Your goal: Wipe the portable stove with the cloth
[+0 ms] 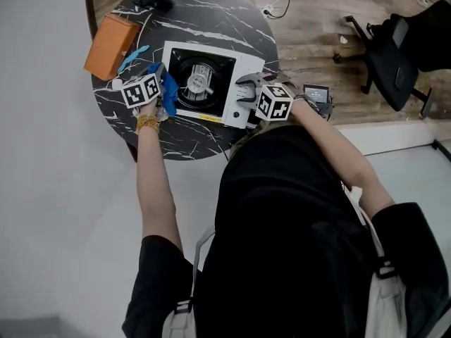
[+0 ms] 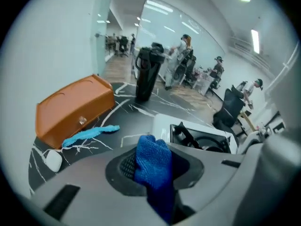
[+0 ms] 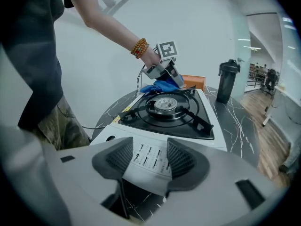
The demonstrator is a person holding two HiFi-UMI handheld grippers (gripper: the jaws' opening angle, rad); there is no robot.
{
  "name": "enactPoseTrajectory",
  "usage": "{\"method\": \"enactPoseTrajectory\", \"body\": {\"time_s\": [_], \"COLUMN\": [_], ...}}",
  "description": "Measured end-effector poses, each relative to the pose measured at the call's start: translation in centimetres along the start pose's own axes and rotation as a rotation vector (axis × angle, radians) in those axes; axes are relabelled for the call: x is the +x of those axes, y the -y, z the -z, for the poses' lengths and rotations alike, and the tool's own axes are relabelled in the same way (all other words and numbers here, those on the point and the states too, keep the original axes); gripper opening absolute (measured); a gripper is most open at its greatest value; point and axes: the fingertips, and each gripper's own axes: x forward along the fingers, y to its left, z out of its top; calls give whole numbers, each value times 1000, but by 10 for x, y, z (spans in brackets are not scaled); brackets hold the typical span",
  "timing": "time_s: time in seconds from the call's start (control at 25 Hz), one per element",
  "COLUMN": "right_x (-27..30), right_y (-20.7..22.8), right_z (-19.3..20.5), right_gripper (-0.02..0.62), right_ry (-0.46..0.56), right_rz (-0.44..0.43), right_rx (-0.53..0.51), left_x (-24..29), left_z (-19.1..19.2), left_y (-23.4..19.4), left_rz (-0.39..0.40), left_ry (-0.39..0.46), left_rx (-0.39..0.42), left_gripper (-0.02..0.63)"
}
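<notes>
1. The left arm reaches straight out from the near side, with a bead band on its wrist. The left tool tips down at the left edge of the stove.
2. The left tool is clenched on the blue cloth. The cloth sits right by the stove's left edge.
3. The right arm is bent at the elbow and reaches to the right end of the stove. The right tool tips down there. Its jaws are wide apart and grasp nothing. The stove's white side shows between them.
4. There are two tools, one stove and one cloth.
5. The round dark worktop also has one orange box at the far left, one light blue strip beside the box, one small white thing and one dark bottle at the far edge.
</notes>
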Motion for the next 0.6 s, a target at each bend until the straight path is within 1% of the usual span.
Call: {"method": "enactPoseTrajectory", "body": {"time_s": [0.04,0.12,0.16,0.2,0.24,0.32,0.36,0.44,0.48,0.56,0.6], "right_x": [1,3,4,5,5,6,6,-3,-11,-25,-28], "right_y": [-1,-6,-8,-9,-9,-10,-14,-22,-25,-35,-44], "right_z": [1,2,3,4,5,1,-10,-45,-66,-102,-115], "right_gripper": [215,215,219,224,224,224,226,229,229,230,230], "right_ry": [-5,-26,-40,-54,-68,-76,-53,52,120,234,269], "right_rz": [-1,-9,-12,-13,-12,11,41,125,158,176,165], "right_rx": [-7,-56,-88,-112,-126,-145,-166,-219,-235,-264,-292], "left_x": [-3,-19,-30,-42,-55,-82,-98,-126,-134,-144,-147], "left_z": [-8,-18,-21,-24,-28,-29,-25,-7,3,26,38], "left_y": [1,9,16,25,35,58,70,97,113,149,169], "left_rz": [-56,-168,-203,-214,-208,-166,-137,-69,-25,103,192], "left_ry": [71,196,253,309,362,450,485,550,583,642,660], "left_rx": [2,49,68,75,72,56,44,-11,-60,-167,-206], "left_gripper": [87,87,87,89,89,91,91,91,91,92,92]}}
